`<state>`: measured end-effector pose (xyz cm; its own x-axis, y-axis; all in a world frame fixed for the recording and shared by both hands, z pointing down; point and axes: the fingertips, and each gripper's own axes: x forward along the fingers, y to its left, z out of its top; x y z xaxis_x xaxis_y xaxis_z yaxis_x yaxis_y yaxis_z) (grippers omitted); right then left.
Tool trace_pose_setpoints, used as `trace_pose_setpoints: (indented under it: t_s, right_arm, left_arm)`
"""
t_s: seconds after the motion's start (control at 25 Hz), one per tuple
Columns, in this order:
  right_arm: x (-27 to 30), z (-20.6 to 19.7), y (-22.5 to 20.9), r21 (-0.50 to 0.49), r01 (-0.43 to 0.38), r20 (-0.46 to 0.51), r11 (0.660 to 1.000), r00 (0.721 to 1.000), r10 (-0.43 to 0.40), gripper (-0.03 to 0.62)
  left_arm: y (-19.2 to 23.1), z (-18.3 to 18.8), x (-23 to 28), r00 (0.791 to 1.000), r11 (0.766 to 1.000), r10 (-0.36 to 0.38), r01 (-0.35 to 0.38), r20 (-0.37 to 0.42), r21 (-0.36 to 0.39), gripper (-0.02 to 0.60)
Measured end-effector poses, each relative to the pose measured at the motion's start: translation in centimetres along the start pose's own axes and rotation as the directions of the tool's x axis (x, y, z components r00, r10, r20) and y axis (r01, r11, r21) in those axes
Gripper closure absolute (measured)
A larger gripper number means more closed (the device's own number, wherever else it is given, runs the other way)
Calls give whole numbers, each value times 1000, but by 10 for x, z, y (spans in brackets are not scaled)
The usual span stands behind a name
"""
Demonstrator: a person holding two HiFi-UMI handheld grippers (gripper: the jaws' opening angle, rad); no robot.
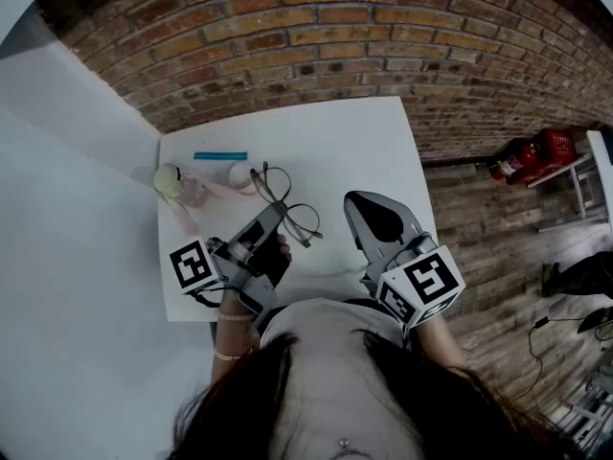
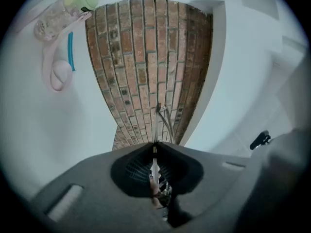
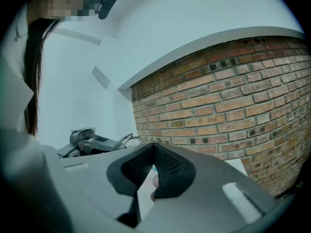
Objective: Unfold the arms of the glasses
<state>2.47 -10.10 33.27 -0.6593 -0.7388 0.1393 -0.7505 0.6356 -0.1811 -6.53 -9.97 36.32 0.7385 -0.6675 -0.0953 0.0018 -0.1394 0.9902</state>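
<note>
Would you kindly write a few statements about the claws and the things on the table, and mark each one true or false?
1. The left claw is shut on a thin part of the glasses. True.
2. The right claw also grips the glasses. False: its jaws meet at the tips with nothing between them, and it sits to the right of the glasses, apart from them.
3. A teal stick lies on the white table, beyond the glasses. True.
4. The clear bottle has a red cap. False: the cap is pale green.
</note>
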Motion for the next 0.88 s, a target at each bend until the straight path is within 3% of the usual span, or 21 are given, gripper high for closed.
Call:
trace_pose_setpoints:
  t_s: [0.88]
  right_arm:
    - [-2, 0, 23, 5, -102, 16, 995, 995, 102, 591]
  left_arm:
    - [3, -1, -5, 1000, 999, -14, 14, 0, -29, 560]
